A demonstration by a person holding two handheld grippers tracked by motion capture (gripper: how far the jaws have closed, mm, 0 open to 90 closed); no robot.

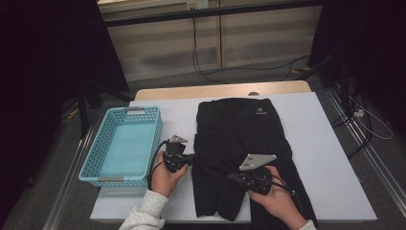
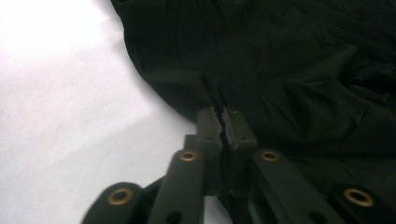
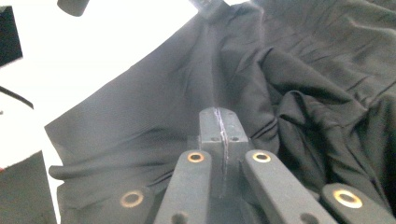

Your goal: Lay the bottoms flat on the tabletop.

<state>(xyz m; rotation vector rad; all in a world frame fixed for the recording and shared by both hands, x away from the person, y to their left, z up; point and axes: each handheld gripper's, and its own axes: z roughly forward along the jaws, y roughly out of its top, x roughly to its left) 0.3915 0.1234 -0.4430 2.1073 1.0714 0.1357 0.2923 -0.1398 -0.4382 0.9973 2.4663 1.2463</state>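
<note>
Black soft cloth, a pair of dark shorts (image 1: pixel 239 148) with a small white logo, is lying spread flat on the white table top (image 1: pixel 330 158), a bit right of the middle. The waist end is sitting far from the person and the two leg ends are sitting near.

The left gripper (image 1: pixel 194 157) is pinching the left edge of the shorts, with its jaws pressed together on a thin bit of cloth, as the left gripper view (image 2: pixel 223 127) is showing. The right gripper (image 1: pixel 233 177) is lying low on the near right part of the shorts. Its jaws are squeezed tight in the right gripper view (image 3: pixel 219 128), and a thin fold of cloth seems to be caught between them.

So the grabbing looks done. The folding is not showing yet, because the shorts are lying open and a little wrinkled near the right leg. Putting them away is looking like the last job left.

A light blue plastic basket (image 1: pixel 95 158) with little holes is waiting at the left of the table, close beside the left gripper, with nothing in it. Nothing is blocking the way there, but each gripper's black cable is hanging close to the cloth.
</note>
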